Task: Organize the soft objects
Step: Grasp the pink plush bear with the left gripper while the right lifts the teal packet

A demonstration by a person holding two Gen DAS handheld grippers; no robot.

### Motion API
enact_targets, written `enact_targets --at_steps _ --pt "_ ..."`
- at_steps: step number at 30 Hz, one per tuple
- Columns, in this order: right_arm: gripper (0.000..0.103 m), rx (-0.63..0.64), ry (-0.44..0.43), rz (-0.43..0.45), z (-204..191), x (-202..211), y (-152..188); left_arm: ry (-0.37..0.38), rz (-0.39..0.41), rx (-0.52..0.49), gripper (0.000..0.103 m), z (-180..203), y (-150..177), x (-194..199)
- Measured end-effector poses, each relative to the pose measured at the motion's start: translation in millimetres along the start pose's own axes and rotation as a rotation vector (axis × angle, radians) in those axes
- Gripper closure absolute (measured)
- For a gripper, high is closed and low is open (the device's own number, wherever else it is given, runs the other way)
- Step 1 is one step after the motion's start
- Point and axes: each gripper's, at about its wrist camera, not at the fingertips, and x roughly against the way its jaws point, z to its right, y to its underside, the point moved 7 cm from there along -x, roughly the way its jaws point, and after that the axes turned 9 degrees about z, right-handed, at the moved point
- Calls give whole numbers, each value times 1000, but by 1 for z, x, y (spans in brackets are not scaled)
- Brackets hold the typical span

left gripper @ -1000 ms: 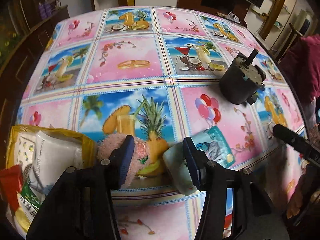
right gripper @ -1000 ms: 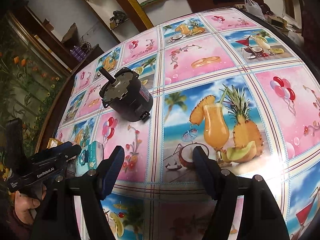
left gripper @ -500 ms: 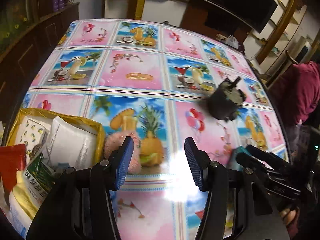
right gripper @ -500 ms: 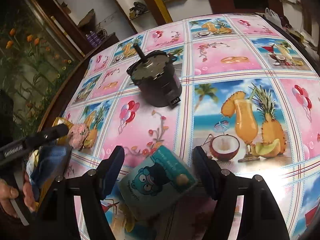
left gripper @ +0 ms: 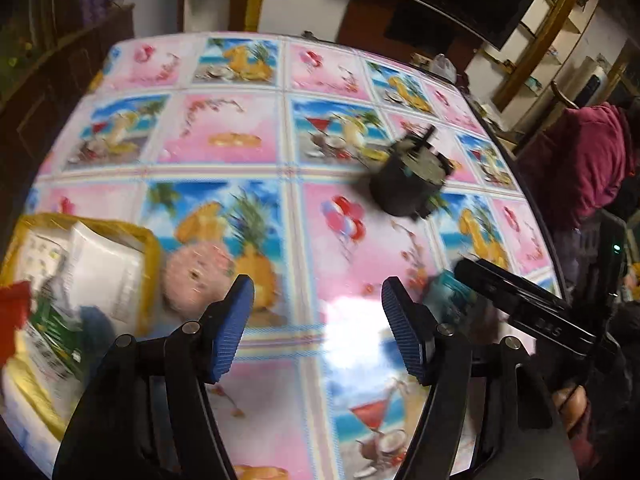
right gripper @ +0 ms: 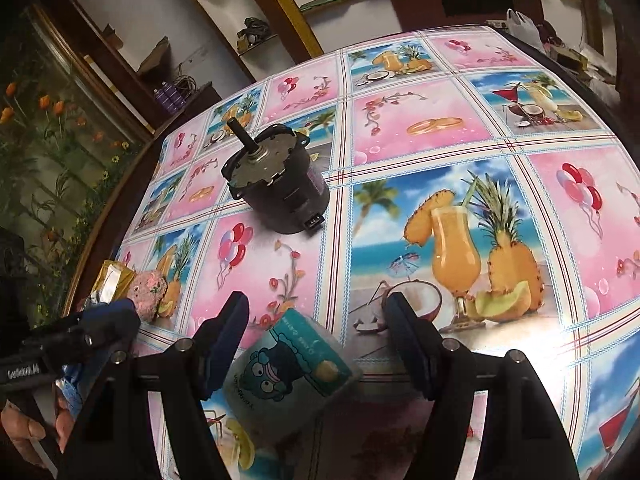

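Observation:
A teal tissue packet (right gripper: 288, 364) with a cartoon print lies on the tablecloth between the fingers of my right gripper (right gripper: 316, 344). That gripper is open; its right pad stands clear of the packet. My left gripper (left gripper: 318, 332) hovers over bare tablecloth, its jaws opening with nothing between them. A pink fluffy toy (left gripper: 196, 276) sits just beyond its left finger, beside a yellow bag (left gripper: 148, 248) that holds several packets. In the left wrist view the teal packet (left gripper: 448, 296) is partly hidden behind the right gripper (left gripper: 520, 308). The right wrist view shows the pink toy (right gripper: 148, 292) and the left gripper (right gripper: 100, 332) at lower left.
A black motor (right gripper: 276, 188) with a shaft stands mid-table, also in the blurred left view as the motor (left gripper: 408, 184). The table edge (right gripper: 104, 216) runs along the left, with a dark cabinet and flowers past it. A maroon cloth (left gripper: 580, 160) hangs off the far right.
My left gripper has drawn away from the teal packet toward the yellow bag and its jaws have widened. The packet now lies between the right gripper's fingers.

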Motion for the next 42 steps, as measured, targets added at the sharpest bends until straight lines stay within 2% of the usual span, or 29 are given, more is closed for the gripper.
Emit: enact_targets --at_steps 1,3,4,5,6,7,8,9,10,13,14,15,19,22,26,28,32,34,35,36,37,38,40,42 --pt "32 -6 -3 -2 0 0 0 -80 22 -17 36 -14 -7 -3" --pt "32 -2 -3 -7 -2 0 1 -168 44 -49 36 -32 -16 -15" --pt "32 2 -5 -8 -3 -1 1 -197 29 -66 36 -38 -15 -27" --pt "32 6 -5 -8 -4 -1 1 -196 -17 -67 37 -40 -11 -38" --pt "32 9 -5 -7 -4 0 1 -191 -23 -108 36 -35 -10 -44" --pt "32 8 -7 -6 -4 0 0 -170 -59 -146 36 -27 -4 -52" --pt "32 4 -7 -4 -3 1 -1 -136 -131 -142 36 -20 4 -59" --pt "32 -2 -7 -4 -2 1 -1 -72 -239 -110 27 -12 18 -68" --pt "32 -11 -8 -6 -1 1 -1 -42 -234 -148 25 2 20 -65" --pt "32 -24 -8 -11 2 0 -1 181 -294 -82 25 34 32 -45" --pt "32 -26 -9 -10 2 1 -1 230 -264 -77 25 41 30 -32" --pt "32 -25 -9 -8 2 1 -2 229 -224 -97 25 44 26 -23" --pt "32 -12 -8 2 2 4 -3 107 -76 -188 25 41 33 14" --pt "32 -17 0 1 4 3 -3 120 -21 -212 25 48 56 33" --pt "32 -9 4 -20 4 -1 1 162 23 -189 25 60 82 41" --pt "32 6 -3 -31 1 -1 3 166 25 -185 25 77 92 31" --pt "32 -4 9 -54 3 11 15 105 -48 -206 25 85 110 2" --pt "32 -18 18 -62 4 22 22 53 -7 -279 25 91 114 0" --pt "32 -20 14 -70 3 26 26 46 -13 -299 25 94 116 -3" --pt "32 -20 6 -90 0 28 30 47 -7 -301 26 94 116 -3" --pt "32 -22 -5 -123 -2 26 35 62 1 -291 33 94 116 -2" --pt "32 -31 -23 -163 -6 23 40 67 9 -287 57 93 115 0" --pt "32 -41 -39 -191 -14 20 41 79 3 -265 58 88 115 3" --pt "32 -30 -19 -215 -23 13 40 78 7 -242 58 80 117 6"
